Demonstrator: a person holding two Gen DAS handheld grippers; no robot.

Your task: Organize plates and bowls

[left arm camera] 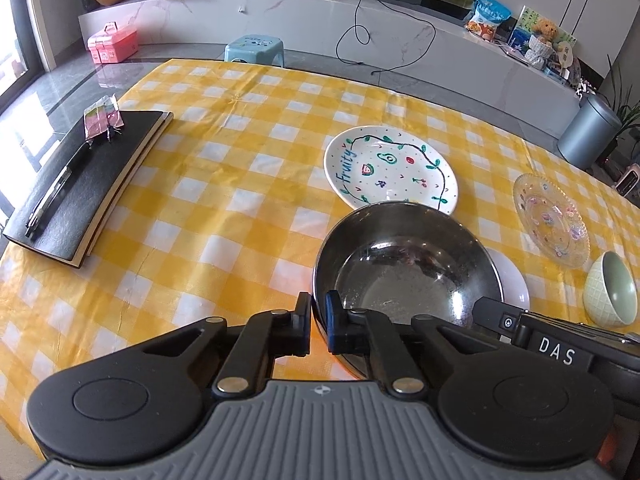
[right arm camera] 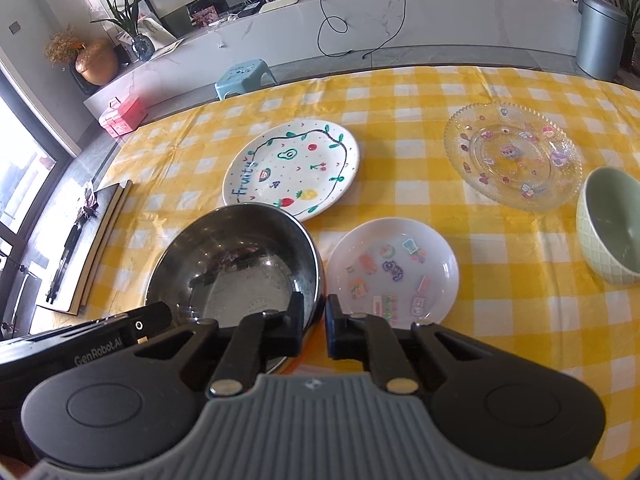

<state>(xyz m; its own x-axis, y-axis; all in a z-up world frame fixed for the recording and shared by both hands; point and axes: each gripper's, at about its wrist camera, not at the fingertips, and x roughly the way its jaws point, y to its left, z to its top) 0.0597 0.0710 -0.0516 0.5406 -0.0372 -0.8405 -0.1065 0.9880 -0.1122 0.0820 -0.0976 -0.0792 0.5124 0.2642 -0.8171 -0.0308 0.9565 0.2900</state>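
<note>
Left gripper (left arm camera: 319,322) pinches the near-left rim of the steel bowl (left arm camera: 404,264), one finger outside the wall and one inside, pads pressed on the thin metal. Right gripper (right arm camera: 315,322) does the same on the bowl's near-right rim. Gripping at two spots on the near edge looks deliberate: the bowl is wide, smooth and slippery, so a single pinch would let it swing or slide out. Whether it has left the cloth I cannot tell.

Going left to right across the yellow checked table (left arm camera: 224,184): a black notebook (left arm camera: 80,184) lies at the far left with a pen (left arm camera: 52,196) and a small wrapper (left arm camera: 103,118) on it, well apart from the crockery and probably no part of the job. Next comes the steel bowl, at the near edge, its far rim overlapping the "Fruity" plate (right arm camera: 292,168) behind it. Just beside the bowl on the right sits the small white plate (right arm camera: 394,268) with stickers. Further right and farther back is the glass plate (right arm camera: 514,156), and nearest the right edge the green bowl (right arm camera: 612,224), just beside the glass plate.

Count: three plates, two bowls, one notebook, one pen. All three plates lie flat and separate, none stacked, and both bowls stand upright, so the sorting is, I judge, barely begun. The steel bowl is the larger, so it may be meant to take the green one.
</note>
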